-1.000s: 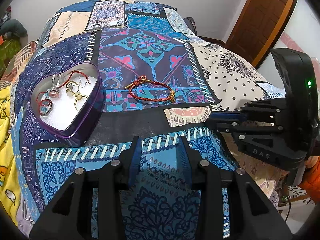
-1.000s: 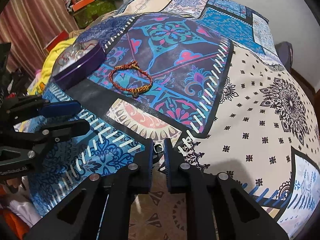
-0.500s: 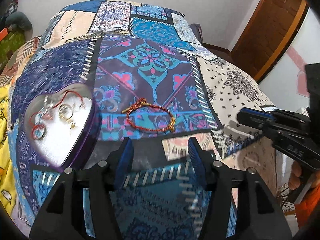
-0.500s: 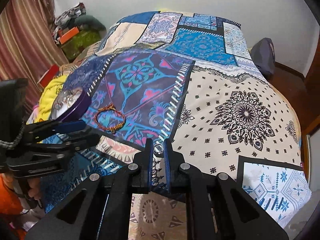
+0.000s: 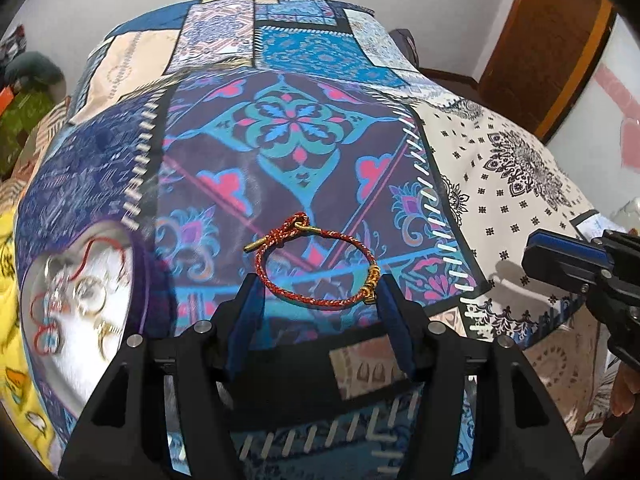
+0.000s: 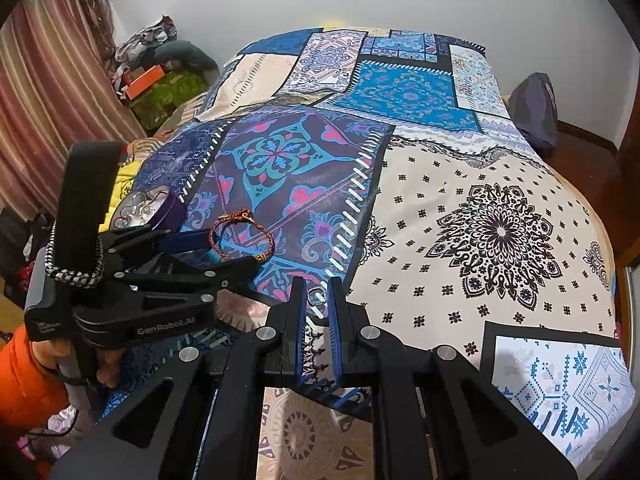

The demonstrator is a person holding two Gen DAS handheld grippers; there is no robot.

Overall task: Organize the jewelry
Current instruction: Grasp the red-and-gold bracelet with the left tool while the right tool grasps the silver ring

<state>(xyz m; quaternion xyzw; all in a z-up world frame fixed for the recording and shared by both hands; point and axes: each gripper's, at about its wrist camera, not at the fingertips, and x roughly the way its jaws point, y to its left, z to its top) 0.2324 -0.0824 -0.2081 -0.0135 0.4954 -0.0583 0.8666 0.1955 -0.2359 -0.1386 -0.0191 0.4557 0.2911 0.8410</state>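
One braided red cord bracelet, gold clasp, lies flat on patterned quilt between spread left gripper tips, untouched; right gripper closed, empty.

One red bracelet, one heart-shaped tin, two grippers, one small ring.

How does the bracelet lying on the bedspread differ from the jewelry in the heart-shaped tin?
The braided red-and-gold bracelet lies alone on the patterned bedspread; the pieces in the heart-shaped tin are already stored together. The bracelet is one closed cord loop with a gold clasp; the tin holds several smaller gold rings and a thin red cord. Both include red cord and gold metal.
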